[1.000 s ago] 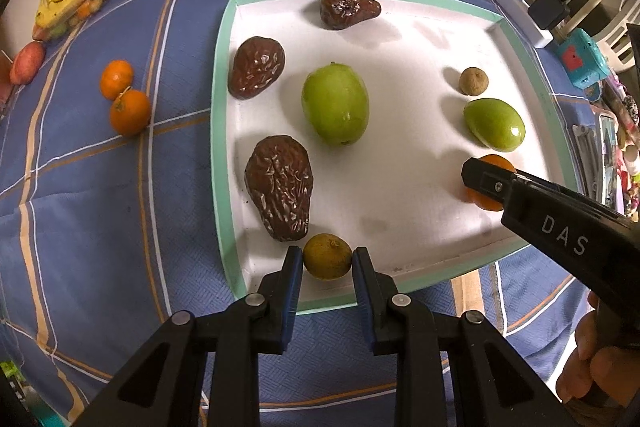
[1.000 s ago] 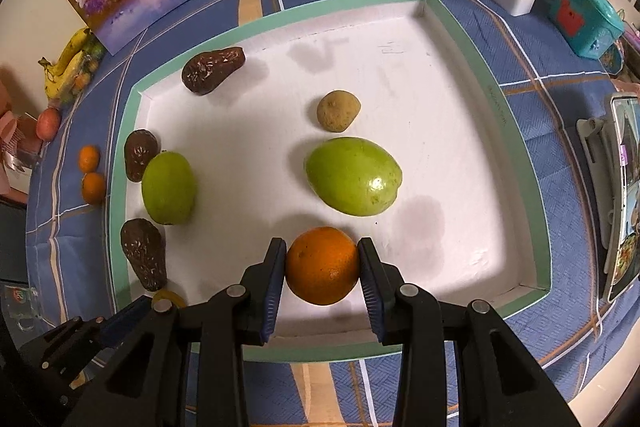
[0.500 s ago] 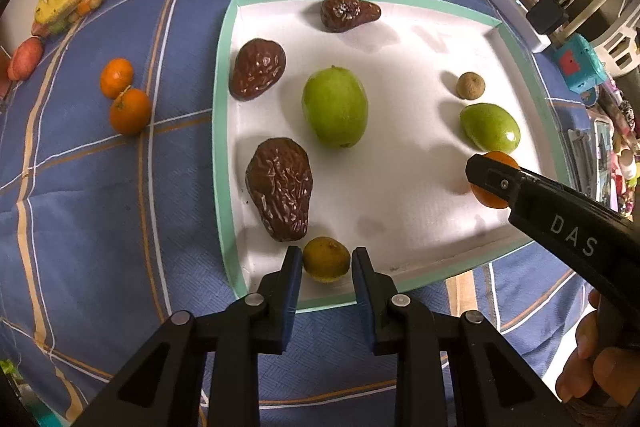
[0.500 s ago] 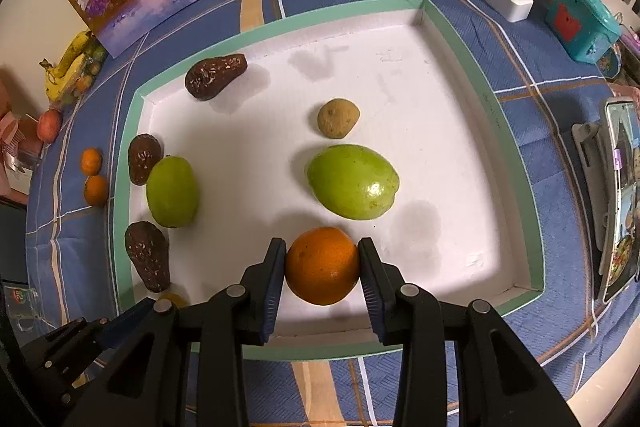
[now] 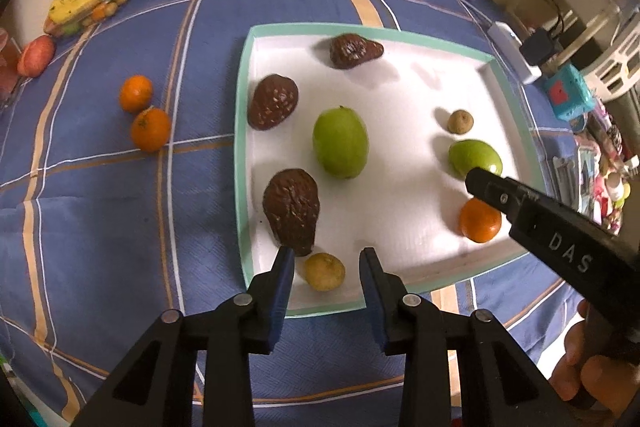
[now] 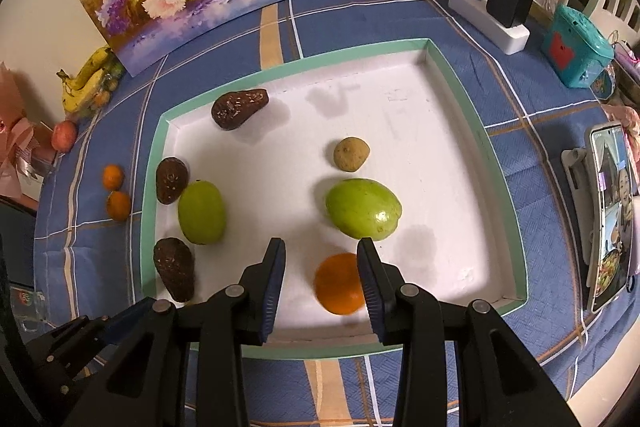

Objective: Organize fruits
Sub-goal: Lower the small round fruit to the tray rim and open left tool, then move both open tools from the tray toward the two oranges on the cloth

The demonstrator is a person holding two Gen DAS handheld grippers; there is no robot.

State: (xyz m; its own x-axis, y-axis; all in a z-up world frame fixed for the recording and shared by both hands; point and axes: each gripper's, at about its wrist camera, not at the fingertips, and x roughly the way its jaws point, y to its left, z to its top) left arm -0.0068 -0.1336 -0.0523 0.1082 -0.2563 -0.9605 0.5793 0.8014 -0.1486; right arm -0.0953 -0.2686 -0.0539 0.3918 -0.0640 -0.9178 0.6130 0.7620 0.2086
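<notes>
the white tray (image 5: 404, 215) with the mint-green rim sat on the blue checked tabletop (image 5: 100, 227), and nearly all the fruit lay inside it. at the tray's near edge the left hand-held gripper (image 5: 326, 267) had just been opening: its jaws stood spread, with the small yellowish fruit (image 5: 325, 271) resting on the tray floor between them, neither pad touching it. close to the same near edge but toward the other corner, the right hand-held gripper (image 6: 320, 271) was also spread, and the orange (image 6: 341, 283) lay loose beneath it, partly hidden behind one finger, not pinched.

the small yellowish fruit looked light, round and firm, likely to roll on the smooth tray floor; i'd take it across its widest middle, pads level. the orange seemed heavier, with a grippy peel that gives a little, so a squeeze at its equator ought to hold. the dark wrinkled avocados (image 5: 292, 211) toward the tray's far-left side looked soft and easily bruised. two small oranges (image 5: 151, 129) lay outside the tray, on the tabletop beyond its left rim.
</notes>
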